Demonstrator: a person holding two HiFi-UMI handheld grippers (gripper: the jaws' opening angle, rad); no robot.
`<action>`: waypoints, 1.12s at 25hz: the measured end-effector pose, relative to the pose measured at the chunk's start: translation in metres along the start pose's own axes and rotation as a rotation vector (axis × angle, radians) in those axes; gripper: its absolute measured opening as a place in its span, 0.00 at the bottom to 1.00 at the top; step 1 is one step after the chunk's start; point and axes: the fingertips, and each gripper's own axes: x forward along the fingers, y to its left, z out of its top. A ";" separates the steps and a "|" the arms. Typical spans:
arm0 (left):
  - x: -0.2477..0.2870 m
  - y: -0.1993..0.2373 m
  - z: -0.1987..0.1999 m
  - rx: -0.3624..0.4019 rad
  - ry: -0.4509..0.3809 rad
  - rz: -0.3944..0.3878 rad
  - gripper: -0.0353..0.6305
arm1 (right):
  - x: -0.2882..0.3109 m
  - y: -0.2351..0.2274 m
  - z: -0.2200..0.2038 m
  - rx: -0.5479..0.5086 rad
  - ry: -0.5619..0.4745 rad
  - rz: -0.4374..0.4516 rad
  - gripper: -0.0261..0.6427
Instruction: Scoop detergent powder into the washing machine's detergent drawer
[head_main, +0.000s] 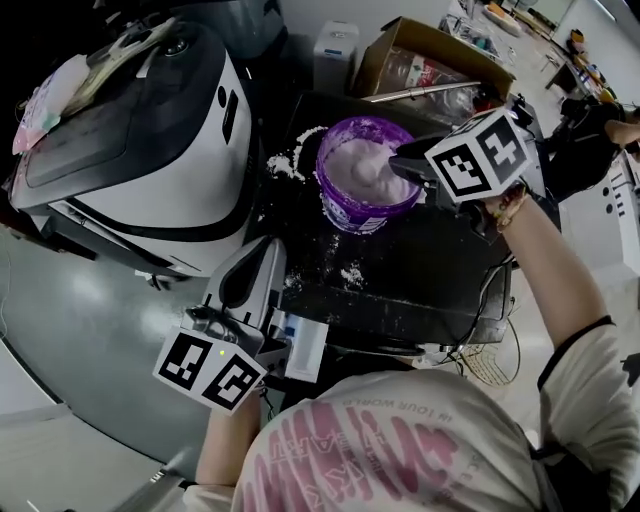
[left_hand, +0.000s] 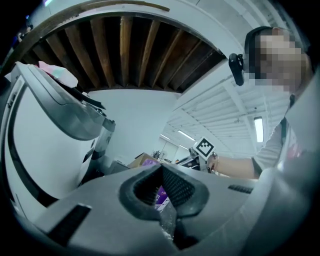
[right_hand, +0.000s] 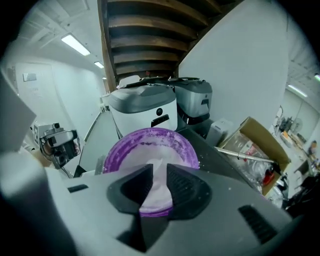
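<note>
Starting with the right gripper (right_hand: 159, 169): got its jaws clamped nearly together on a pale scoop (right_hand: 157, 187), tips dipped into the white detergent powder (head_main: 352, 165) inside a purple tub (right_hand: 116, 150). Tub right under and ahead of those jaws, powder crusted around the inner rim, all of it sitting on a dark table (head_main: 430, 270). Seeing 2 patches of spilled powder (head_main: 287, 160) on the tabletop, 1 just beyond the tub from that gripper, 1 off to its left. On the right gripper's right: an open cardboard box (right_hand: 262, 137) with a metal rod (right_hand: 243, 154) lying across the front of it. Straight past the tub from the jaws: a white washing machine (right_hand: 145, 117), with a darker grey machine (right_hand: 194, 100) just beside it.

Over to the left gripper (left_hand: 161, 172): jaws shut tip to tip, nothing gripped as far as can be made out, just some powder specks down in the throat. Held low near the person's body, well apart from the right gripper, pointing up. White washing machine close on its left. Just right of it, a small white boxy part (head_main: 303, 345) with a bit of blue; can't tell whether it belongs to the machine.
</note>
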 end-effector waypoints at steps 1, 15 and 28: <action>-0.001 0.003 -0.002 -0.009 0.002 0.001 0.06 | 0.002 0.000 0.001 -0.010 0.018 -0.001 0.17; -0.010 0.025 -0.004 -0.043 -0.016 0.024 0.06 | 0.020 0.013 0.013 -0.125 0.111 -0.009 0.09; -0.014 0.025 -0.004 -0.051 -0.022 0.027 0.06 | 0.005 0.025 0.018 -0.093 0.053 0.063 0.05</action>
